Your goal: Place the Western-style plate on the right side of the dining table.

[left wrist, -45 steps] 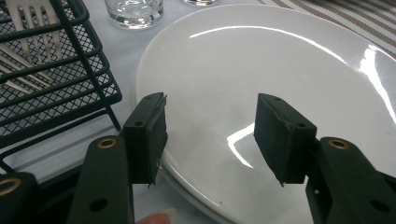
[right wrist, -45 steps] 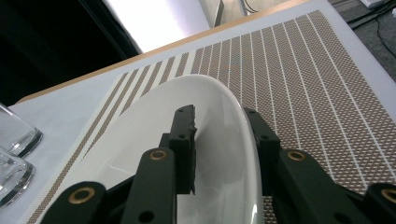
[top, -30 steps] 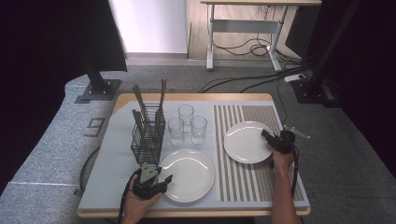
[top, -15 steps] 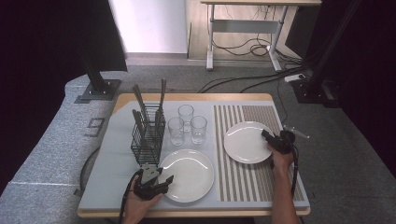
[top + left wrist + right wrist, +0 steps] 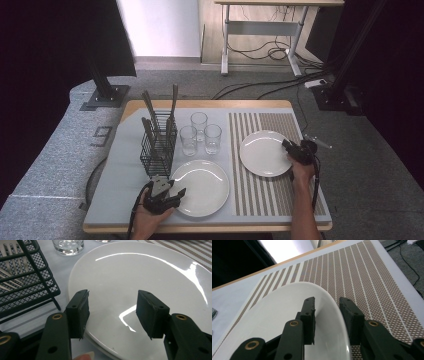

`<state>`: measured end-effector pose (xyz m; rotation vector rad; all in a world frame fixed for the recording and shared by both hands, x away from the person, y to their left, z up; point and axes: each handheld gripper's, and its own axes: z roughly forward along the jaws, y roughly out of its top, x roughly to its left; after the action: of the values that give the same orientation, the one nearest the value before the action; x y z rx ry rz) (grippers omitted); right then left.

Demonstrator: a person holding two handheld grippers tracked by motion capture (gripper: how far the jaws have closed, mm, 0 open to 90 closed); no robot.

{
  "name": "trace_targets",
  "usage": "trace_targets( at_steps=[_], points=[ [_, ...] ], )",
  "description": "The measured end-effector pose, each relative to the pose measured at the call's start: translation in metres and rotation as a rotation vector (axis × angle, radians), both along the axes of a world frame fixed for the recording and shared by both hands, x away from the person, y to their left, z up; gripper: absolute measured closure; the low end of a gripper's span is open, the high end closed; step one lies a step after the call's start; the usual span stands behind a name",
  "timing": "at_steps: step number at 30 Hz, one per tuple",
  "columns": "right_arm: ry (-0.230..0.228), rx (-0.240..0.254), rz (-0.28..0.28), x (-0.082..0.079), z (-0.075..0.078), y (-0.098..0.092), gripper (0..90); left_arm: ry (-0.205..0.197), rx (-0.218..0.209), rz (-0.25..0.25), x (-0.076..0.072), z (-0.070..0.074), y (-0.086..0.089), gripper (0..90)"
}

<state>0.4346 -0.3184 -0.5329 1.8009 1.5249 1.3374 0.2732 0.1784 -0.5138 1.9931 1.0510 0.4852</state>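
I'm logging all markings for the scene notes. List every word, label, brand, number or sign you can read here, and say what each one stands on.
"9": a single raised figure that reads like a nine, on the grey felt cover left of the table; its reading is uncertain.
No other text can be read: the plates, glasses, cutlery basket, striped mat and both grippers carry no legible marking.

No legible text (plates, glasses unmarked)
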Motion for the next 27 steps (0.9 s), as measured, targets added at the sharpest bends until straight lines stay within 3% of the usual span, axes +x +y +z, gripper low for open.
trace_targets(
  at_steps=[11,27],
  points=[
    [0.006,-0.007,-0.01,0.0,0.0,0.0,65.4,0.001,0.001,-0.001,-0.0002,-0.0001,0.0001,43.9],
    [0.021,-0.044,-0.019,-0.0001,0.001,0.0006,57.2,-0.002,-0.007,0.001,-0.0003,0.0012,0.0014,43.9]
  ],
)
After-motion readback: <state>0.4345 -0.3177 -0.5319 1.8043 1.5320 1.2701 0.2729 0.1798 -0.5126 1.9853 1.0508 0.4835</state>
